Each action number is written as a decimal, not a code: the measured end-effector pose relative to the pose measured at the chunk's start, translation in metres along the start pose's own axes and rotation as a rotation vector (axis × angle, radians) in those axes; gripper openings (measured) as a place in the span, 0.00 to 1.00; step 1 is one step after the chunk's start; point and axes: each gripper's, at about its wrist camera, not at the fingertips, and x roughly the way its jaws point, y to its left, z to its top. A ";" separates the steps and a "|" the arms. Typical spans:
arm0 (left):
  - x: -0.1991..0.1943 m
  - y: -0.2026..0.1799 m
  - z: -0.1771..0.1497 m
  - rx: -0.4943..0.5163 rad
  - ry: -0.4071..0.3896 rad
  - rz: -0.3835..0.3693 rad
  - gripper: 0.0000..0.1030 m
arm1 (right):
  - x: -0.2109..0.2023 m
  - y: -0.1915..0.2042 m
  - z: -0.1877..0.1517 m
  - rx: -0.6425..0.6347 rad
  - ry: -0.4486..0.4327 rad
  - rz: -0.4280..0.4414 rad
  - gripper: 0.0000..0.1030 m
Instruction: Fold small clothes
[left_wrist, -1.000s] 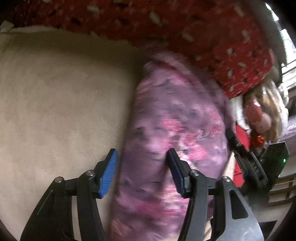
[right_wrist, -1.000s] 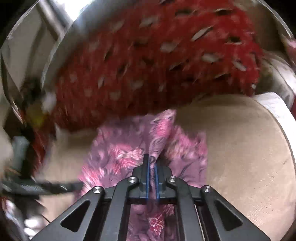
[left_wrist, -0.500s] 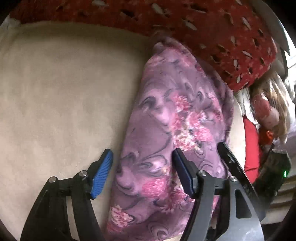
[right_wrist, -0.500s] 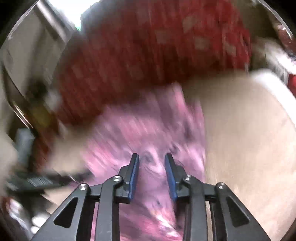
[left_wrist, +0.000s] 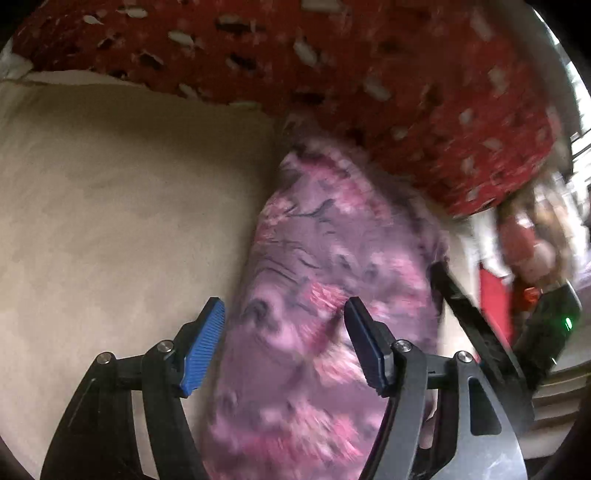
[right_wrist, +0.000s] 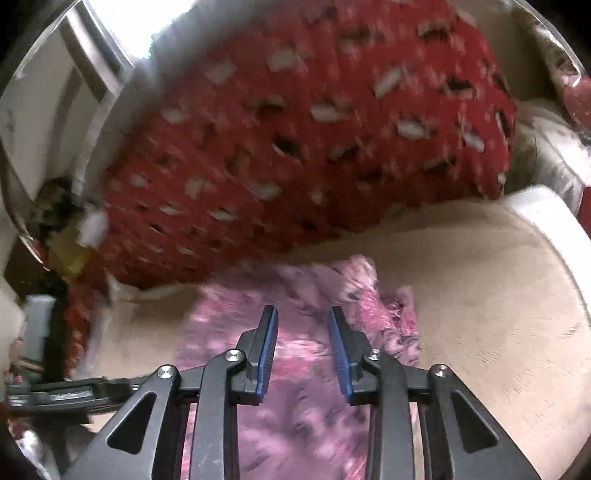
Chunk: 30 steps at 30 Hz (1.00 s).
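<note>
Purple floral cloth, the small garment (left_wrist: 332, 295) (right_wrist: 306, 369), is lying as a long folded strip on the beige cushion (left_wrist: 110, 221) (right_wrist: 498, 314), its far end reaching to the foot of the red patterned cushion (left_wrist: 369, 92) (right_wrist: 295, 147) along the back edge. It is judged thin, light and limp: it is sagging flat, wrinkling at its far end, and is likely to slump or unfold if lifted by one point only. Best holds appear to be the two corners of one short end, or the doubled long edges, where the layers would be pinched together.

Left gripper (left_wrist: 284, 347) is hovering over the near part of the strip with its jaws standing wide; the blue pads (left_wrist: 203, 347) are pressing on nothing, one lying over bare cushion beside the cloth's edge. Right gripper (right_wrist: 303, 350) is hanging over the strip's middle, its jaws closing yet apart, with cloth below the gap but no fold caught. Motion blur is hiding finer detail.
</note>
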 end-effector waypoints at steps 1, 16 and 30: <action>0.014 0.000 0.001 0.005 0.026 0.027 0.67 | 0.022 -0.007 -0.004 0.004 0.084 -0.067 0.18; 0.005 -0.010 -0.017 0.063 -0.034 0.092 0.69 | -0.032 -0.003 -0.040 -0.062 0.078 0.038 0.25; -0.019 0.019 -0.071 0.068 0.004 0.056 0.78 | -0.073 0.006 -0.073 -0.136 0.069 0.071 0.39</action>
